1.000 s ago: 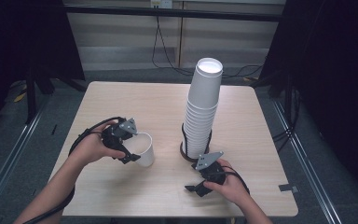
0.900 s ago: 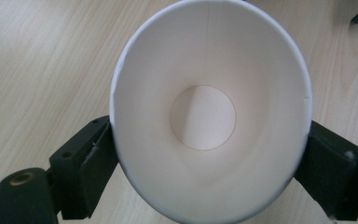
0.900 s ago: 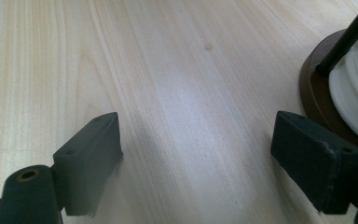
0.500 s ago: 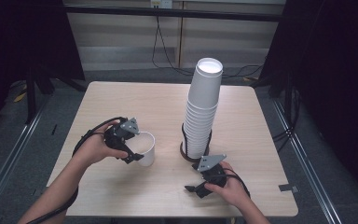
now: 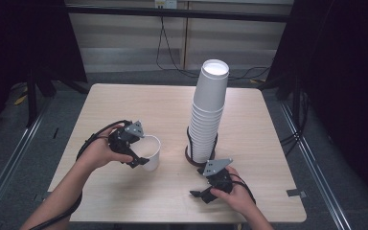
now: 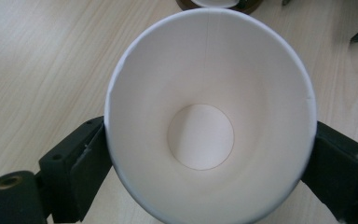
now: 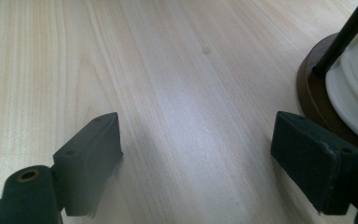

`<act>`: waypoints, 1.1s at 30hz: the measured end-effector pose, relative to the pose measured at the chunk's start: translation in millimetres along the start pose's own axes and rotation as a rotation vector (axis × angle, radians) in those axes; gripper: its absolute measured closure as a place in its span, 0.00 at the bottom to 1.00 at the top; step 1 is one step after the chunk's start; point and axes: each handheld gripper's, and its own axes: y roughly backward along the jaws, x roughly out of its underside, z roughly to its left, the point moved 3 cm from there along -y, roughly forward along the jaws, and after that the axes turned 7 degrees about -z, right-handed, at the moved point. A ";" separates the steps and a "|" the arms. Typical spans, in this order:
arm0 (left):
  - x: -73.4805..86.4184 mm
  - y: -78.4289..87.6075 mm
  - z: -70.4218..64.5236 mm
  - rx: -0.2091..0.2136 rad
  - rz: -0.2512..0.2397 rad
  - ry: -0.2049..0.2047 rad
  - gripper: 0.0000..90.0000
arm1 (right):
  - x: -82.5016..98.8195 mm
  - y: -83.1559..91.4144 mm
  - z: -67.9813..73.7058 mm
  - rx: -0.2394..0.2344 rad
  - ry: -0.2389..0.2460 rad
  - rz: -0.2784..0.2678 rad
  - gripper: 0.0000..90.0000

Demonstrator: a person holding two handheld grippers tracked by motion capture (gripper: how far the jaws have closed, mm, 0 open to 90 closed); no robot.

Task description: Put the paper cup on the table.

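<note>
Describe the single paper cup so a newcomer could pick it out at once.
On the wooden table, look left of the tall stack of cups. The single cup stands upright and empty between the jaws of the left gripper. Unlike the nested ones, it stands alone on the tabletop.

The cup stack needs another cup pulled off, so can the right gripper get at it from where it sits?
Probably yes: the right gripper is open, close beside the cup stack, with bare table between.

Black left claw (image 5: 141, 152) and right claw (image 5: 197, 194), grey three-cornered plates, trailing black cables.
</note>
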 end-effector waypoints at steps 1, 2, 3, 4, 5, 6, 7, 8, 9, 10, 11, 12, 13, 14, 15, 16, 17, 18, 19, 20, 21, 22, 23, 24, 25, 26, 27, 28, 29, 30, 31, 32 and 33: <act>0.1 -0.2 -0.8 0.005 0.001 0.001 0.10 | 0.0 -0.1 -0.1 0.000 0.001 -0.001 0.17; 0.2 -0.9 -2.2 0.004 -0.006 0.009 0.10 | 0.0 0.0 0.0 0.000 0.001 0.000 0.17; 0.3 -0.9 -2.1 0.007 -0.003 -0.001 0.10 | 0.0 -0.1 -0.1 0.000 0.002 -0.001 0.17; 0.6 -1.2 -2.6 0.008 -0.005 0.000 0.10 | 0.0 0.0 -0.1 0.000 0.002 -0.001 0.17; 0.8 -1.3 -2.6 0.006 -0.009 0.003 0.10 | 0.0 0.0 -0.1 0.000 0.002 -0.001 0.17; 1.2 -1.5 -2.4 0.007 -0.014 0.005 0.10 | 0.0 0.0 -0.1 0.000 0.002 -0.001 0.17; 2.0 -1.6 -2.6 0.009 -0.019 0.009 0.10 | 0.0 0.0 -0.1 -0.001 0.002 -0.001 0.17; 2.8 -2.0 -3.0 0.005 -0.025 0.016 0.10 | 0.0 0.0 -0.1 0.000 0.002 -0.001 0.17; 3.3 -2.4 -2.9 0.007 -0.027 0.017 0.10 | 0.0 0.0 -0.1 0.000 0.002 -0.001 0.17; 4.3 -2.7 -3.0 0.007 -0.028 0.014 0.10 | 0.0 0.0 -0.1 0.000 0.002 -0.001 0.17; 5.3 -3.2 -3.3 0.008 -0.028 0.014 0.10 | 0.1 -0.1 -0.1 0.000 0.003 -0.001 0.17; 6.4 -3.4 -3.2 0.008 -0.022 0.012 0.10 | 0.1 0.0 0.0 -0.001 0.001 0.000 0.17; 7.6 -4.2 -3.8 0.003 -0.022 0.019 0.11 | 0.0 0.0 -0.1 -0.001 0.002 -0.001 0.17; 8.6 -4.9 -3.6 0.003 -0.019 0.012 0.11 | 0.0 0.0 -0.1 -0.001 0.002 -0.001 0.17; 9.8 -5.4 -3.8 0.001 -0.014 0.009 0.12 | 0.0 0.0 -0.1 -0.001 0.002 -0.001 0.17; 10.4 -5.7 -4.0 0.003 -0.016 0.010 0.12 | 0.1 0.0 0.0 -0.001 0.001 -0.001 0.17; 10.9 -6.0 -3.8 0.008 -0.015 0.008 0.12 | 0.0 0.0 -0.1 -0.001 0.002 -0.001 0.17; 11.5 -5.9 -3.8 0.009 -0.011 0.011 0.12 | 0.0 0.0 -0.1 -0.001 0.002 -0.001 0.17; 12.1 -6.1 -3.7 0.007 -0.013 0.012 0.13 | 0.0 0.0 -0.1 -0.001 0.002 -0.001 0.17; 12.5 -6.3 -3.7 0.008 -0.018 0.016 0.13 | 0.0 0.0 -0.1 -0.001 0.002 -0.001 0.17; 13.4 -6.3 -4.0 0.010 -0.020 0.025 0.13 | 0.1 -0.1 -0.1 0.000 0.002 -0.001 0.17; 13.9 -6.3 -3.9 0.013 -0.019 0.023 0.13 | 0.0 0.0 -0.1 -0.001 0.002 -0.001 0.17; 14.5 -6.7 -4.0 0.012 -0.022 0.025 0.14 | 0.0 0.0 -0.1 -0.001 0.002 -0.001 0.17; 15.2 -6.7 -4.1 0.011 -0.021 0.028 0.14 | 0.0 0.0 -0.1 0.000 0.002 -0.001 0.17; 15.9 -6.4 -4.2 0.013 -0.018 0.029 0.14 | 0.0 0.0 -0.1 0.000 0.002 -0.001 0.17; 16.8 -6.7 -4.5 0.017 -0.028 0.038 0.14 | 0.0 0.0 -0.1 -0.001 0.002 -0.001 0.17; 17.6 -6.5 -4.7 0.014 -0.028 0.040 0.14 | 0.0 0.0 -0.1 -0.001 0.002 -0.001 0.17; 18.3 -6.6 -4.9 0.014 -0.033 0.041 0.14 | 0.0 0.0 -0.1 -0.001 0.002 -0.001 0.17; 19.3 -6.4 -5.0 0.015 -0.035 0.040 0.14 | 0.0 0.0 -0.1 -0.001 0.002 -0.001 0.17; 20.4 -5.7 -5.1 0.013 -0.036 0.041 0.14 | 0.0 0.0 -0.1 -0.001 0.002 -0.001 0.17; 21.5 -4.8 -5.0 0.012 -0.043 0.046 0.14 | 0.0 0.0 -0.1 -0.001 0.002 -0.001 0.17; 22.4 -4.1 -4.9 0.012 -0.045 0.052 0.15 | 0.0 0.0 -0.1 -0.001 0.002 -0.001 0.17; 23.6 -3.3 -4.9 0.012 -0.050 0.059 0.15 | 0.0 0.0 -0.1 -0.001 0.002 -0.001 0.17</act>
